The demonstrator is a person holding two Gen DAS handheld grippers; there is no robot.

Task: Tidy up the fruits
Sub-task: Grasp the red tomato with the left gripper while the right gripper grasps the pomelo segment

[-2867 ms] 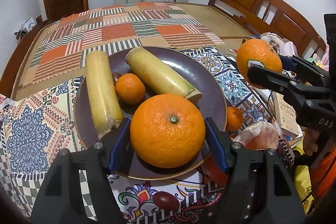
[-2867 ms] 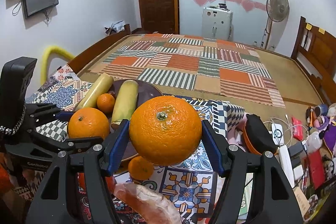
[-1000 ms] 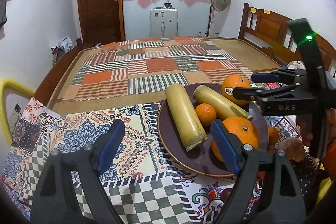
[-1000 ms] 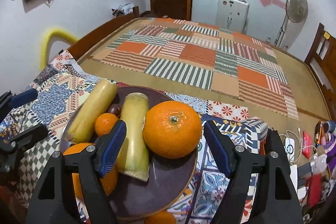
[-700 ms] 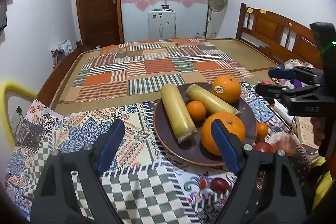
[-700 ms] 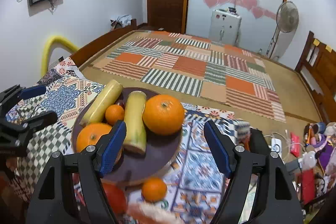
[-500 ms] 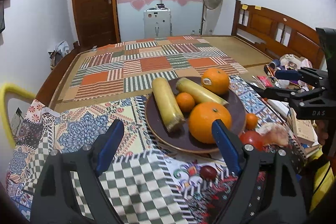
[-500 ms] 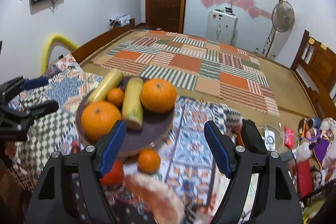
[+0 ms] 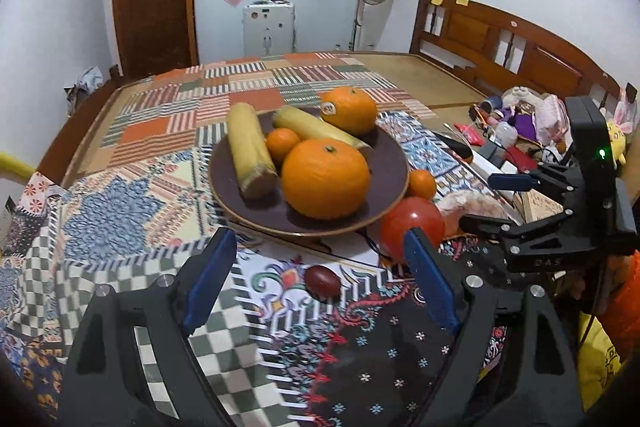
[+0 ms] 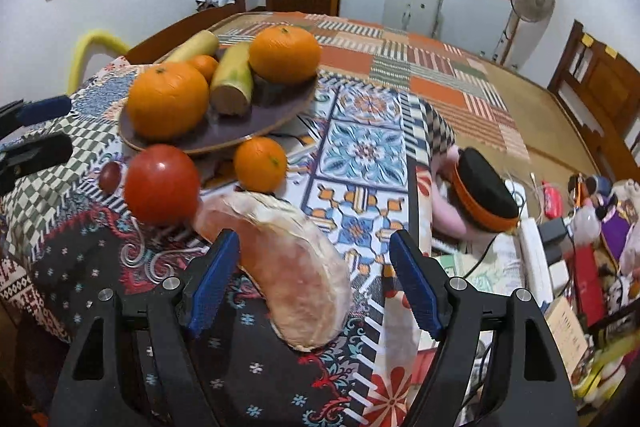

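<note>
A dark brown plate carries two large oranges, a small tangerine and two yellow stalk pieces. In front of it on the patterned cloth lie a small orange, a red round fruit and a small dark red fruit. My left gripper is open, and the dark red fruit sits just beyond its tips. My right gripper is open around a pink peeled citrus wedge; its pads do not press on the wedge.
A black and orange case and a heap of small clutter lie to the right of the cloth. A striped patchwork mat spreads behind the plate, with a wooden headboard at far right and a yellow tube on the left.
Both grippers let go of their oranges, which now rest on the plate. Both then drew back and sank toward the loose fruit in front of the plate.
</note>
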